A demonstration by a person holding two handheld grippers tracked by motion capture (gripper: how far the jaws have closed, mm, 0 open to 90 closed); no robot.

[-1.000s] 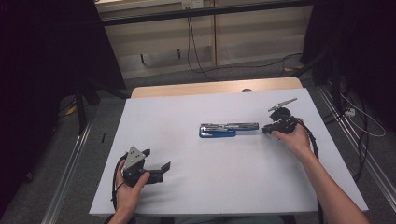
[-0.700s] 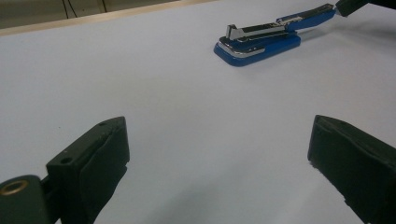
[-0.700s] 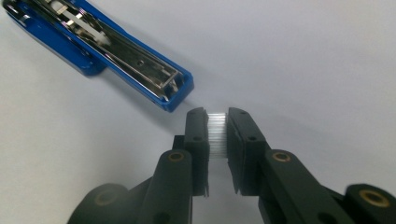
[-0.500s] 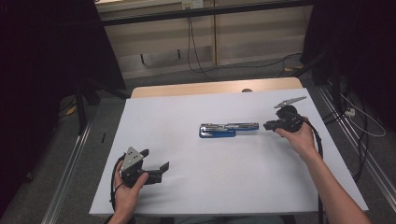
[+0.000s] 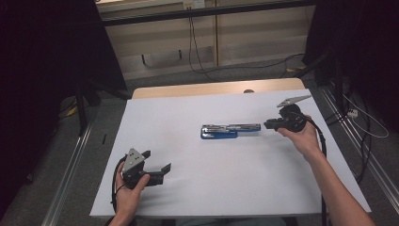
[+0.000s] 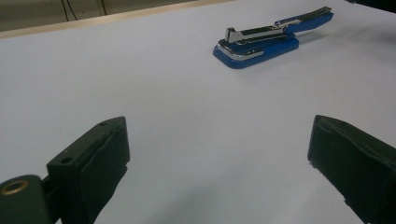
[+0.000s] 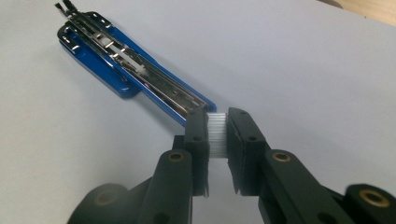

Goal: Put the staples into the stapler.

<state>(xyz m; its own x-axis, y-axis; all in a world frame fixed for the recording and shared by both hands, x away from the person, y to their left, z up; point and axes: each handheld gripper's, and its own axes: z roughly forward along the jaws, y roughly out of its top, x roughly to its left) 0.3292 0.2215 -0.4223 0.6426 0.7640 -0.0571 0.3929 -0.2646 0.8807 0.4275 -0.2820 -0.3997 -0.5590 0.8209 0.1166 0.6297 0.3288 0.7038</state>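
A blue stapler (image 5: 226, 130) lies folded open flat in the middle of the white tabletop (image 5: 188, 197), its metal magazine facing up. My right gripper (image 5: 267, 125) sits just off the stapler's right end. In the right gripper view its jaws (image 7: 217, 133) are shut on a short strip of staples (image 7: 217, 130), right by the tip of the open stapler arm (image 7: 140, 74). My left gripper (image 5: 156, 161) rests at the near left, held by a hand, open and with nothing in it. Its view (image 6: 219, 163) looks across bare table toward the stapler (image 6: 271, 39).
A strip of wooden table edge (image 5: 211, 88) shows at the back. Cables (image 5: 197, 56) trail on the floor beyond it, and metal rails (image 5: 70, 179) run along both sides. A cable (image 5: 322, 141) hangs from the right gripper over the wrist.
The right gripper has shifted slightly at the stapler's right end, and its grey top plate now lies flatter. The left gripper and the stapler have not moved.
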